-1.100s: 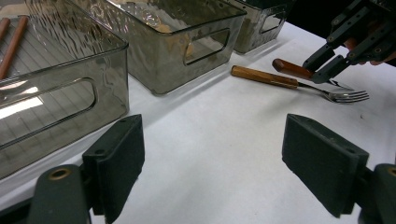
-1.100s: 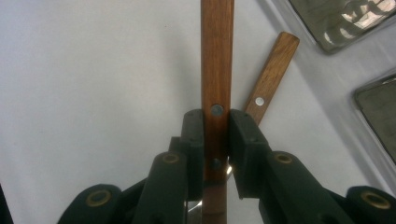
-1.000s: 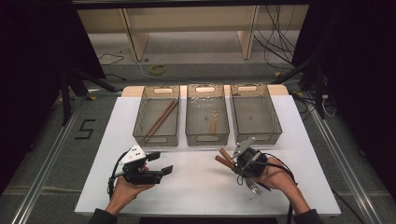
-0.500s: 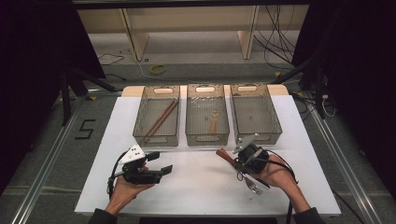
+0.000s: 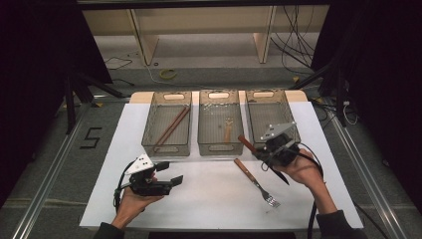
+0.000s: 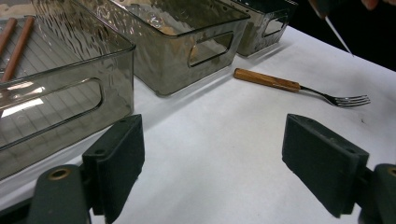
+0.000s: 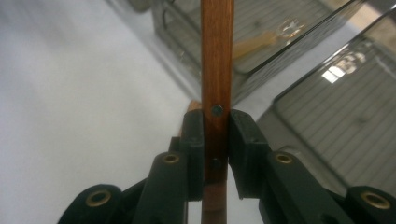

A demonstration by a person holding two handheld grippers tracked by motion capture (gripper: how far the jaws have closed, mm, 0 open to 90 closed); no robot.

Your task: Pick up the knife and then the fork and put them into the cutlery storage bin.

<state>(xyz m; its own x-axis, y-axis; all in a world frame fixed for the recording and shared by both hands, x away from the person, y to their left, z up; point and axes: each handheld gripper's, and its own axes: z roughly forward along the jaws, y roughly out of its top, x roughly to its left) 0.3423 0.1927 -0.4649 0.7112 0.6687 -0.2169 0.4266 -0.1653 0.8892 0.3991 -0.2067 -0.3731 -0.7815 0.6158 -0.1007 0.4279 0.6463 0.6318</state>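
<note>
Your right hand (image 5: 303, 167) is raised near the table's right edge, its tongs (image 5: 268, 152) clamping the knife (image 7: 216, 56) by its wooden handle; your left tongs (image 5: 171, 175) gape empty.

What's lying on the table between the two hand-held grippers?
A wooden-handled fork lies on the white table between the left gripper and the right gripper, seen in the high view.
</note>
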